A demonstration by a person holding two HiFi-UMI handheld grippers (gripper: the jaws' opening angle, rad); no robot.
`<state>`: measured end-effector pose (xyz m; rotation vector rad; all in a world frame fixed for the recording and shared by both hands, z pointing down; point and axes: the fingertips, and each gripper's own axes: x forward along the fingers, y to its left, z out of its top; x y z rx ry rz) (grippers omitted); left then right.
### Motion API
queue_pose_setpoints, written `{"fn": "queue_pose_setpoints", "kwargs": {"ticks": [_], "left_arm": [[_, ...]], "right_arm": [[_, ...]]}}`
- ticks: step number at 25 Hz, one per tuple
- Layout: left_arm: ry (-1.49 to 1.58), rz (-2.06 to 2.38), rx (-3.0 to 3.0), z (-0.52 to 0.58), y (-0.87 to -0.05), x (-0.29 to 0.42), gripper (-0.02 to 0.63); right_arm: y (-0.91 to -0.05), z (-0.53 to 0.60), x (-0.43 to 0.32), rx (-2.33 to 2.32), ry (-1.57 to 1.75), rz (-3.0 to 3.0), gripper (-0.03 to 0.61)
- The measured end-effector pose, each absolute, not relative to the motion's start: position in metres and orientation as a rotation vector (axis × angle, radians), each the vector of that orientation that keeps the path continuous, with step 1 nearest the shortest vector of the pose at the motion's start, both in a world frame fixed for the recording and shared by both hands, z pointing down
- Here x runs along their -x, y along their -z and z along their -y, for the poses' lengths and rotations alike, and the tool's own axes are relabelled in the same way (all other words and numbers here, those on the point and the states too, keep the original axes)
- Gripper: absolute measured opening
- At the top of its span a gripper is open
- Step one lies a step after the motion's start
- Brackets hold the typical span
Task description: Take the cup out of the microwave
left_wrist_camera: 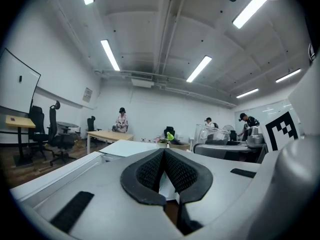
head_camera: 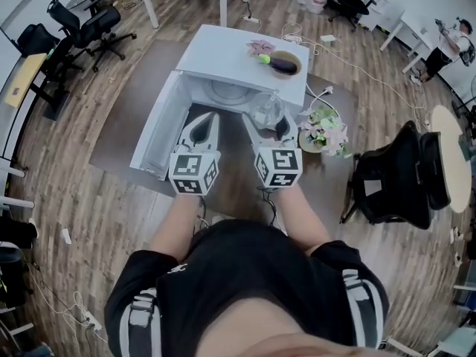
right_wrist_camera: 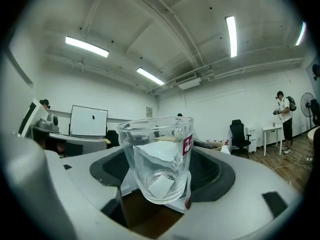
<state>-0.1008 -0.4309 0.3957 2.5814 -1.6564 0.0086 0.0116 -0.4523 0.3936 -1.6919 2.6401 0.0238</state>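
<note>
While door (head_camera: 155,134) of microwave (head_camera: 236,56) stands open, right gripper (head_camera: 268,123) clamps clear glass cup (right_wrist_camera: 159,156) at its front; left gripper (left_wrist_camera: 164,159) jaws pressed together, holding nothing.

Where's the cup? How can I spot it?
Find the big white microwave with its door open. Just in front of it, the right gripper holds the cup: see-through glass with a small red label, unlike the bowl on top.

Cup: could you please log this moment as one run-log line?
right gripper: shut on cup, upright | left gripper: shut, empty | microwave: door open
</note>
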Motion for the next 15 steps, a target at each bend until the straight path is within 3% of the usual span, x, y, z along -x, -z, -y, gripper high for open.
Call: {"fn": "queue_pose_setpoints", "kwargs": {"ticks": [15], "left_arm": [[-0.021,1.636,-2.615,0.423,-0.387,0.093,0.002]], "right_arm": [[-0.396,0.448,-0.025,1.723,0.029,-2.584,0.367]]}}
